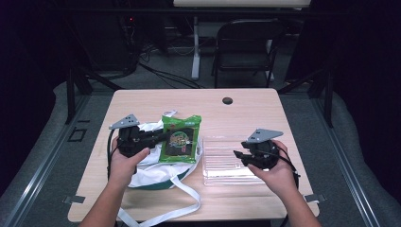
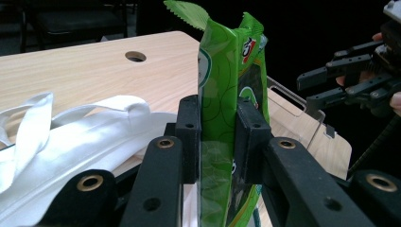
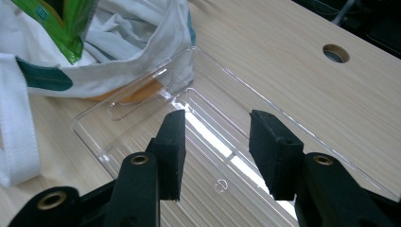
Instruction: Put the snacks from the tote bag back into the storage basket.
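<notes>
A green snack packet [image 1: 179, 139] [image 2: 222, 109] is held over a white cloth bag [image 1: 156, 165] [image 2: 85, 132] at the table's left. My left gripper [image 1: 163, 137] [image 2: 218, 139] is shut on the packet's edge, its pads pressing both sides. A corner of the packet [image 3: 61, 28] hangs above the bag's mouth [image 3: 118, 42]. My right gripper [image 1: 239, 154] [image 3: 216, 153] is open with nothing between its fingers, hovering over a clear plastic tray [image 1: 227, 161] [image 3: 203, 137] at the right. The right gripper [image 2: 326, 85] also appears far off in the left gripper view.
The wooden table [image 1: 236, 113] has a round cable hole [image 1: 227, 100] [image 2: 135, 56] [image 3: 335, 53] near its far edge. The bag's white straps [image 1: 189, 201] trail toward the front edge. A dark chair [image 1: 246, 47] stands on the floor beyond the table.
</notes>
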`<action>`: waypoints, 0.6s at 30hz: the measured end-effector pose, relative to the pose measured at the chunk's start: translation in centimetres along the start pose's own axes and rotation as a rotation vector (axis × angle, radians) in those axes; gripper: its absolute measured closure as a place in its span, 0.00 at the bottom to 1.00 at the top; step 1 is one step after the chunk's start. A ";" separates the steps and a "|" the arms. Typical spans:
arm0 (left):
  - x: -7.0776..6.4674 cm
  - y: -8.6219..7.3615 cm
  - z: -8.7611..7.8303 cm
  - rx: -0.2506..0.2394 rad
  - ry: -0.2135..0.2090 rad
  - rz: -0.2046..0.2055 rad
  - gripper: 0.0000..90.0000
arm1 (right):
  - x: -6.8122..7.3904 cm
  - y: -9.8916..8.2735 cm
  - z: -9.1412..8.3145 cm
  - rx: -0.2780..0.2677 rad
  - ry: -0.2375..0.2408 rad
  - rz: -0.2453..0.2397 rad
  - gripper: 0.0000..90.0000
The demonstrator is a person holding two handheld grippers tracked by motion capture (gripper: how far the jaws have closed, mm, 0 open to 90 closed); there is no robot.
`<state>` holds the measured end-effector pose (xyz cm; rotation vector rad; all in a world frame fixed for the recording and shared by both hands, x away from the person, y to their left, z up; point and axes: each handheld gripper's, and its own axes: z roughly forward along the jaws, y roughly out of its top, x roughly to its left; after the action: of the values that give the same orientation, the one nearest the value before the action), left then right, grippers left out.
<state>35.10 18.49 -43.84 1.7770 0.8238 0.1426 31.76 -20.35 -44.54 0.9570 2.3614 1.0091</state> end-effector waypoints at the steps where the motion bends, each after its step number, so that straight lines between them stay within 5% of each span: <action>1: 0.0 0.0 0.0 0.002 -0.001 0.003 0.83 | 0.0 0.2 0.0 0.000 0.007 0.001 0.63; 18: -0.5 0.0 0.4 0.008 -0.014 0.013 0.83 | 0.0 4.0 -0.6 0.050 0.130 -0.141 0.63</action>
<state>34.90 17.86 -43.87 1.7892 0.8046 0.1355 33.11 -18.58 -41.16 0.7502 2.5319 0.9884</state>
